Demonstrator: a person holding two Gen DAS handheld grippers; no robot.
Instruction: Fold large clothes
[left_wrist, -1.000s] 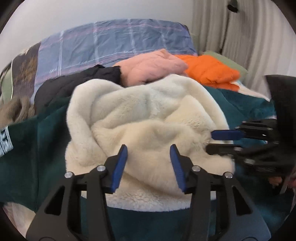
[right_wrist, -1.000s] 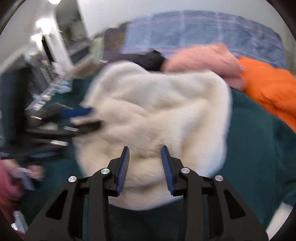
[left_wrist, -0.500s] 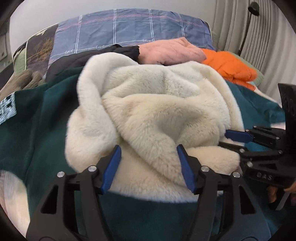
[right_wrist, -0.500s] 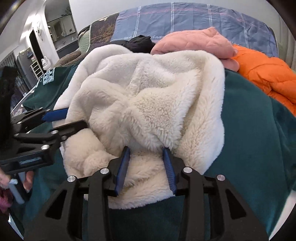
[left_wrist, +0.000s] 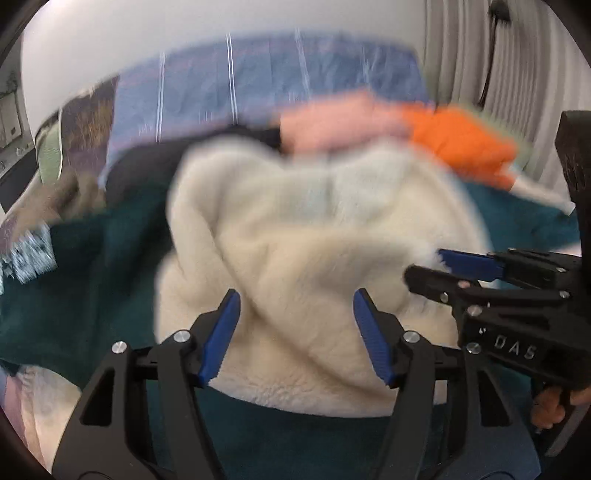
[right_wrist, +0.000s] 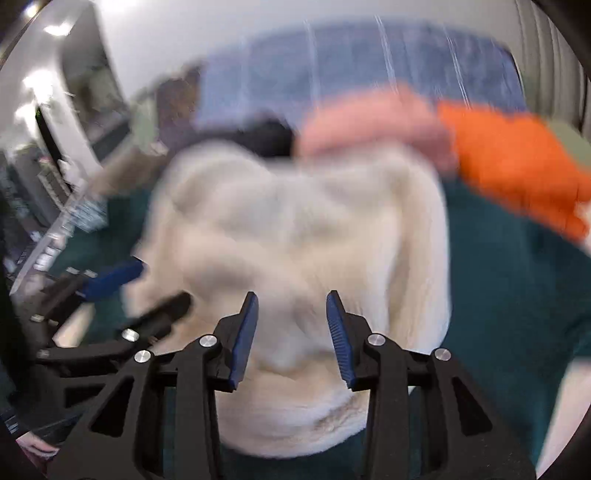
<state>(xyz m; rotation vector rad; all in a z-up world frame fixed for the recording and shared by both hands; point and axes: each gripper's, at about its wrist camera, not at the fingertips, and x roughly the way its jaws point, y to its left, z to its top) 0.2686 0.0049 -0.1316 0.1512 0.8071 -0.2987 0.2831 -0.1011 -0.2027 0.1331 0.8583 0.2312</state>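
Fleece (left_wrist: 317, 236) atop blanket (left_wrist: 103, 266)

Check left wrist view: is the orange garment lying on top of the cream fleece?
No. The orange garment lies behind the cream fleece at upper right, beside the pink garment, not on top of it.

Both wrist cameras looked forward and downward, close over the cream fleece garment (left_wrist: 314, 236), which filled the middle of each view. The left view sat left of the fleece, the right view right of it. Both shared the fleece (right_wrist: 295, 229) and the orange jacket (left_wrist: 461, 144) behind it.
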